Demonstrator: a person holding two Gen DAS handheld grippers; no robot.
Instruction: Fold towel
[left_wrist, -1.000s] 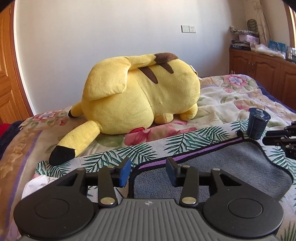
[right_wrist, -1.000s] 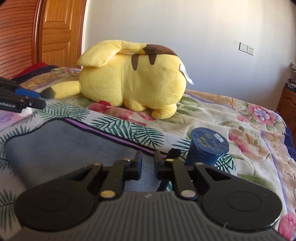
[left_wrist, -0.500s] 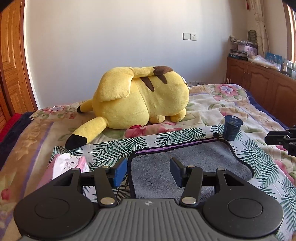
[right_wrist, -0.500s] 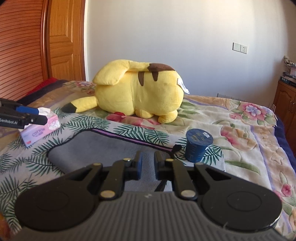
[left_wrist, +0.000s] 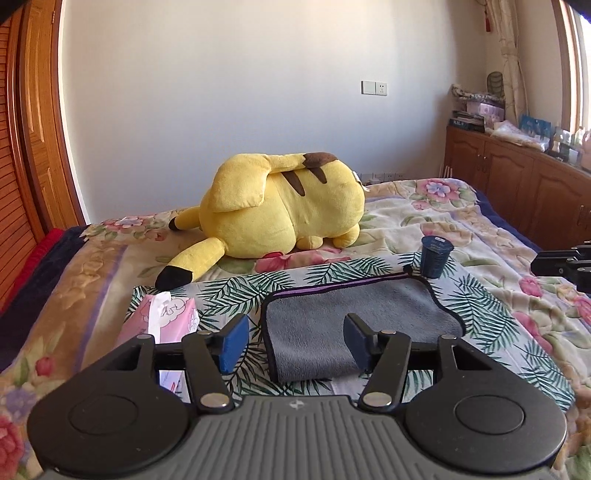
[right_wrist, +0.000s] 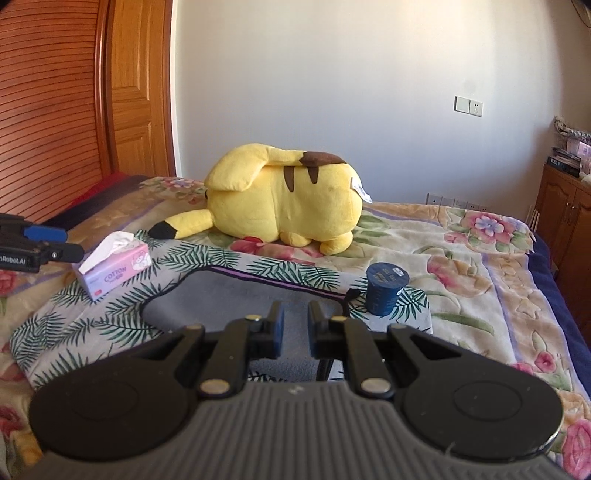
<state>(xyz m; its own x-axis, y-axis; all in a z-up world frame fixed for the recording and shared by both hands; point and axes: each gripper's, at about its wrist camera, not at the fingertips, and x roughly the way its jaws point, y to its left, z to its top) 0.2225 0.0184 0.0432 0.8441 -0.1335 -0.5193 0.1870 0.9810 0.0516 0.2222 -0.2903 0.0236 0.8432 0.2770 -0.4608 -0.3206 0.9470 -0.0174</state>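
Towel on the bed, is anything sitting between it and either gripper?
Nothing visible does. The gray towel lies straight ahead of the open left gripper and the right gripper. The blue cup stands just off its far right corner; the tissue box sits off its left side.

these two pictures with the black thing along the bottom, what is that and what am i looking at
That black thing is a handheld two-finger gripper; a person holds one in each hand, each with its own camera looking along the fingers. One picture comes from the left gripper, open; the other from the right gripper, nearly closed. Neither holds anything. On the bed lies a folded grey towel on a palm-leaf cloth, beside a tissue box, a blue cup and a yellow plush toy.
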